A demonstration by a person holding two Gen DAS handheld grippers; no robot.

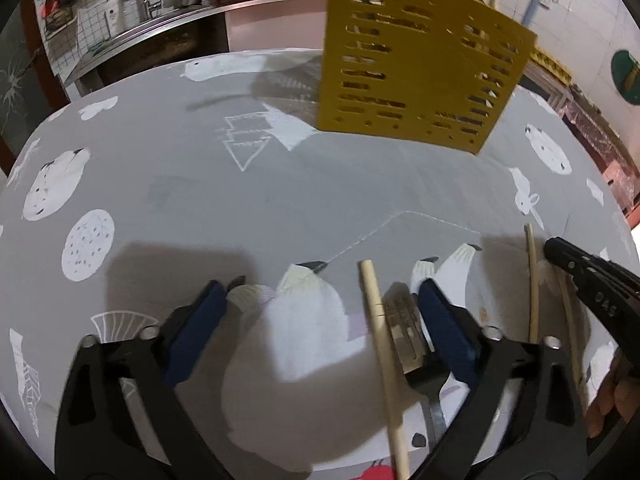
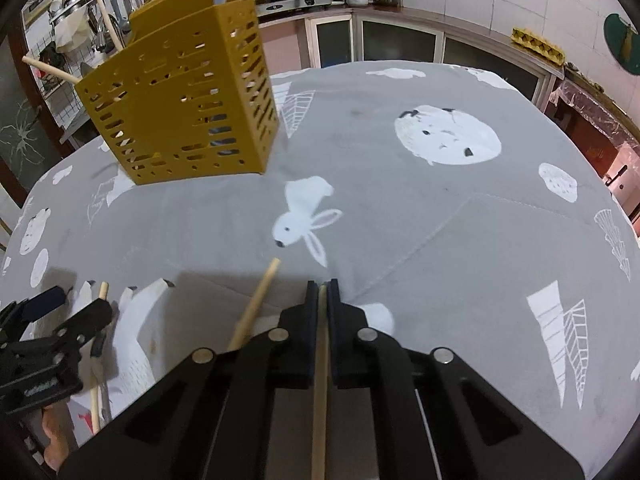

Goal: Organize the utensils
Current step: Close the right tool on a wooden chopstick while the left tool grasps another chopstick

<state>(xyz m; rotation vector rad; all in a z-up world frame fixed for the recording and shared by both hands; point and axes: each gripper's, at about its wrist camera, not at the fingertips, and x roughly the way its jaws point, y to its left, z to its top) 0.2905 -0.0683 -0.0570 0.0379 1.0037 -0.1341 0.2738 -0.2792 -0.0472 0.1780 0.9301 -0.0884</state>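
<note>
The right gripper [image 2: 323,286] has its two fingers pressed together on a thin wooden stick [image 2: 320,380]. The stick runs straight back between the fingers, along the same line the gripper points. Only a little tip shows at the front.

The yellow holder [image 2: 180,100] with the little holes stands up on the table, ahead and to the left of this gripper, well apart from it. Some sticks already poke out of its open top. To drop the held stick in, I think it must be turned up on end and lifted over that top. The gray cloth [image 2: 440,240] between gripper and holder is bare, so there is room to move.

A second stick [image 2: 256,308] lies loose just to the left of the right gripper, slanting toward the holder.

The left gripper [image 1: 322,294] has its fingers wide apart and holds nothing. A fork [image 1: 404,332] lies on the cloth just inside its right finger, and another stick [image 1: 378,328] lies beside the fork, both pointing away like the fingers do. The near edge of the table is close below them, so a push backward could knock them off.
</note>
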